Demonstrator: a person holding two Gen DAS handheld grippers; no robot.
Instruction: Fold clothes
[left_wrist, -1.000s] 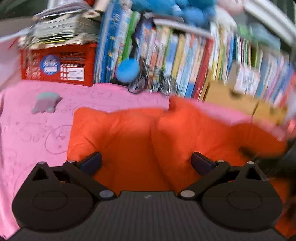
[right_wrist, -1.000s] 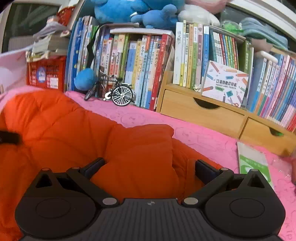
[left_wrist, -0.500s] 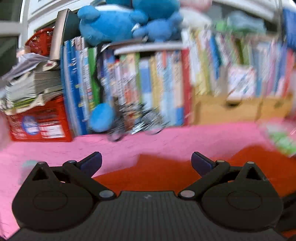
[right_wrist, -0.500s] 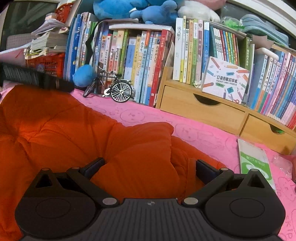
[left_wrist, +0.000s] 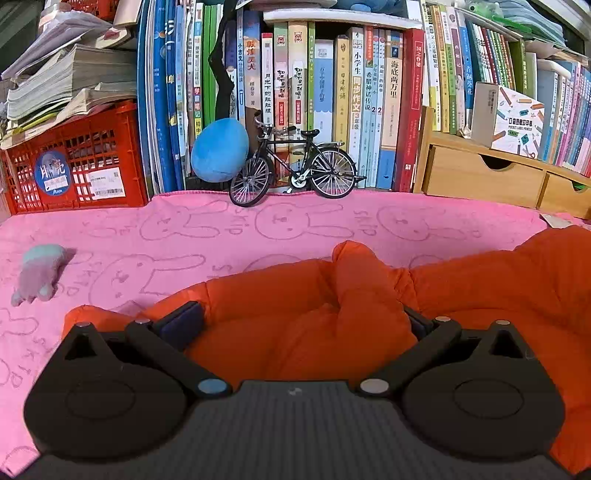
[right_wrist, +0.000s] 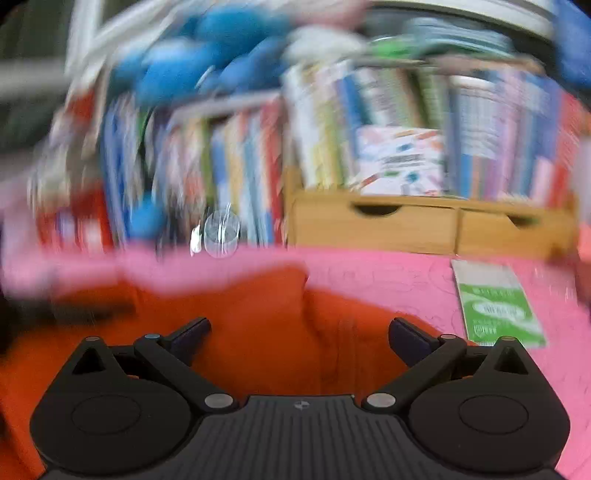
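Fingers (left_wrist: 183, 319) wide astride crosswise orange jacket (left_wrist: 314, 295)

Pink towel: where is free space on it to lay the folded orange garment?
Bare pink towel lies between the orange garment and the toy bicycle, leftward to the small plush. The back edge is crowded: red crate, books, wooden drawers.

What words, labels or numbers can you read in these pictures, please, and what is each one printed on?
"海底两万里": tan book spine.
"同步作文": white book spine.
"希腊神话传说": pale blue book spine.
"月光下的肚肚狼": white book spine.
"POCKET LABEL PRINTER": white box, small but legible.
Too small to read: the red crate's white label, most other spines.
Right wrist view: everything is motion-blurred, including the green packet.
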